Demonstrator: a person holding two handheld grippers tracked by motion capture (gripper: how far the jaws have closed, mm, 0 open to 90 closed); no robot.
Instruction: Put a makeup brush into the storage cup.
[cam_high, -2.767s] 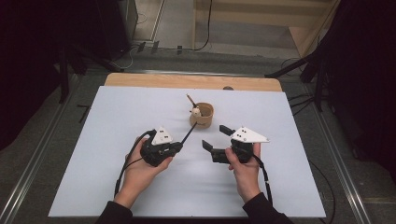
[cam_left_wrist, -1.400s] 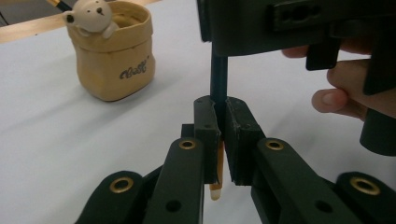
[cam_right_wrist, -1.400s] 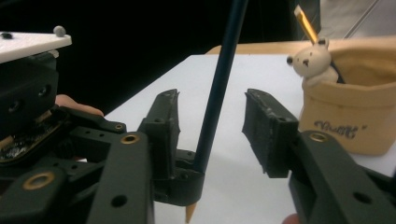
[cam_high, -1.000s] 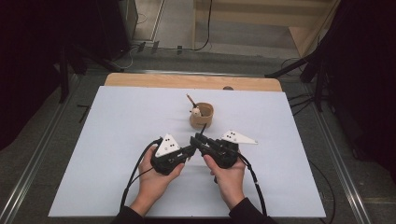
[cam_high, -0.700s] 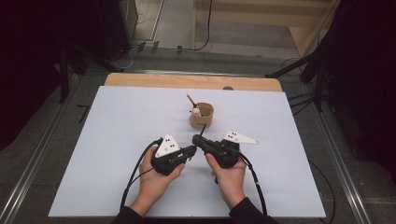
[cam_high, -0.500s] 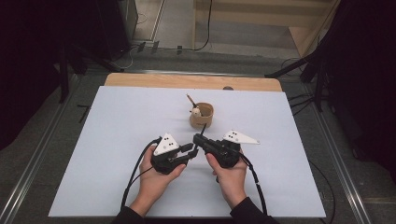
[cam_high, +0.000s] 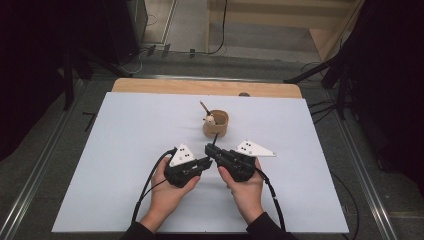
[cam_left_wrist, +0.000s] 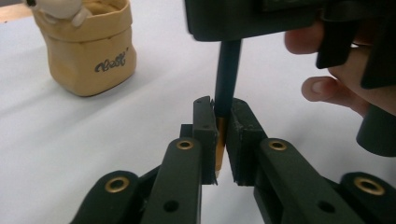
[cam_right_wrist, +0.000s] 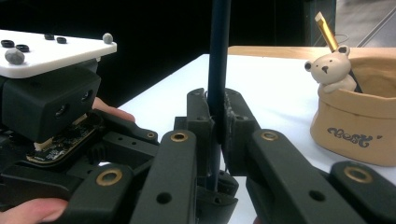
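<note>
While both claws meet just in front of the tan pot (cam_high: 216, 123), left claw (cam_left_wrist: 221, 135) clamped on the dark pen (cam_left_wrist: 227, 77), right claw (cam_right_wrist: 217, 123) gripping the same pen, white table (cam_high: 100, 150) underneath.

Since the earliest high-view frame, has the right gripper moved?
Yes. The right gripper has shifted left, from right of the pot to below it, meeting the left gripper.

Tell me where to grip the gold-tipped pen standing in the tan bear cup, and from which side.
Grip the gold-tipped pen on its upper shaft, coming down from above. It leans out over the rim of the tan bear cup beside the bear figure, so the top end is likely the only free part; the rest sits inside the cup.
</note>
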